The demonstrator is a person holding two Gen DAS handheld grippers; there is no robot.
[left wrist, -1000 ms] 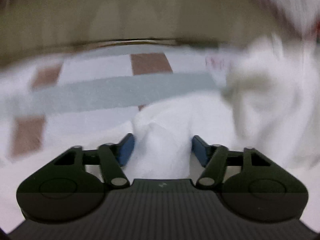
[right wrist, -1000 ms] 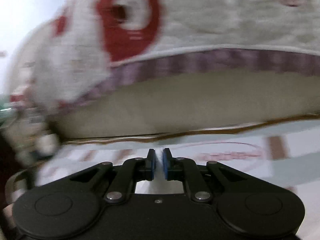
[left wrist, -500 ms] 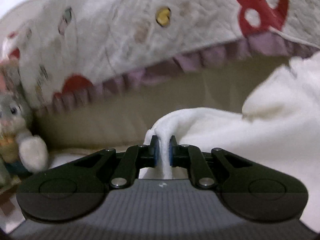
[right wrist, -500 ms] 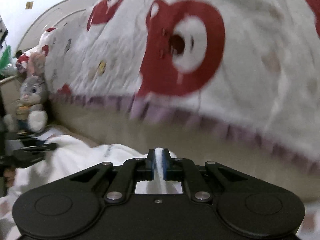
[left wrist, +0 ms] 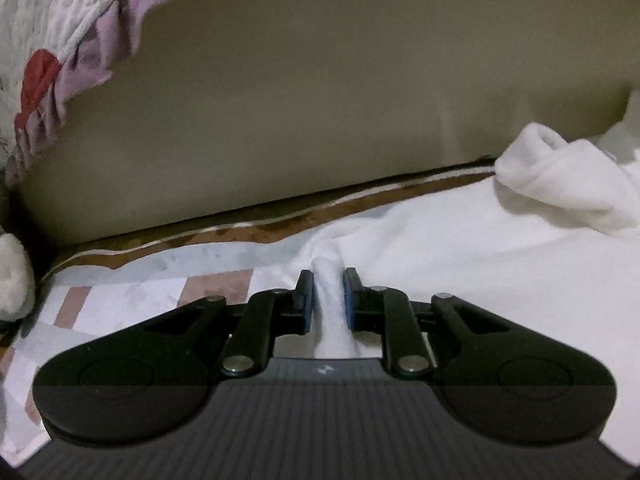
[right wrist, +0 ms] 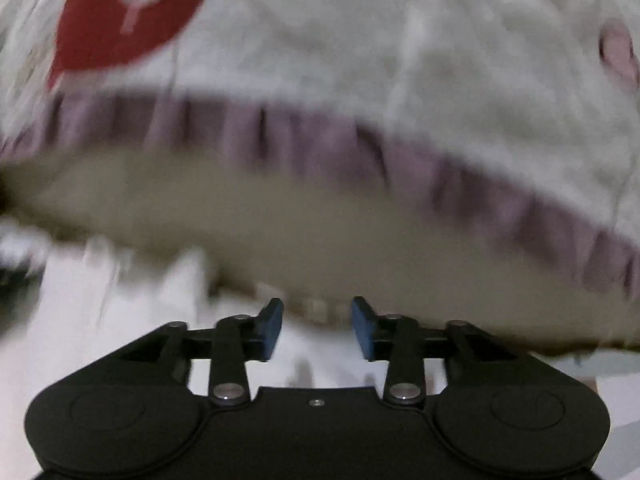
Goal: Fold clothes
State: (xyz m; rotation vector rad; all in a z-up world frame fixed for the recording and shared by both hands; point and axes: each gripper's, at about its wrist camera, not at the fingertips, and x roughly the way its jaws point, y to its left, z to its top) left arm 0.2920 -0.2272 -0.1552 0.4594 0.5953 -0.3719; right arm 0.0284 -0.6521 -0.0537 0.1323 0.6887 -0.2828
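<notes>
Left wrist view: my left gripper (left wrist: 327, 294) points down at the bed. Its 2 blue pads (left wrist: 307, 300) stand a narrow gap apart and the jaws are opening. A pinched ridge of the white garment (left wrist: 460, 248) runs up between them; I see slim gaps on both sides of the ridge, so the pads look just clear of the cloth. The garment lies spread on the patterned bedsheet (left wrist: 160, 296), filling the right half of the view, with a rolled sleeve end (left wrist: 556, 176) at far right, close to the beige bed wall (left wrist: 320, 100). A quilt with a purple frill (left wrist: 92, 40) hangs at upper left. A white plush shape (left wrist: 14, 276) sits at the left edge.

Right wrist view: blurred. My right gripper (right wrist: 318, 326) has its jaws well apart and opening, nothing between the pads. White garment cloth (right wrist: 120, 320) lies below and to the left of the fingers. The quilt (right wrist: 360, 60), red print and purple frill, fills the upper view.
</notes>
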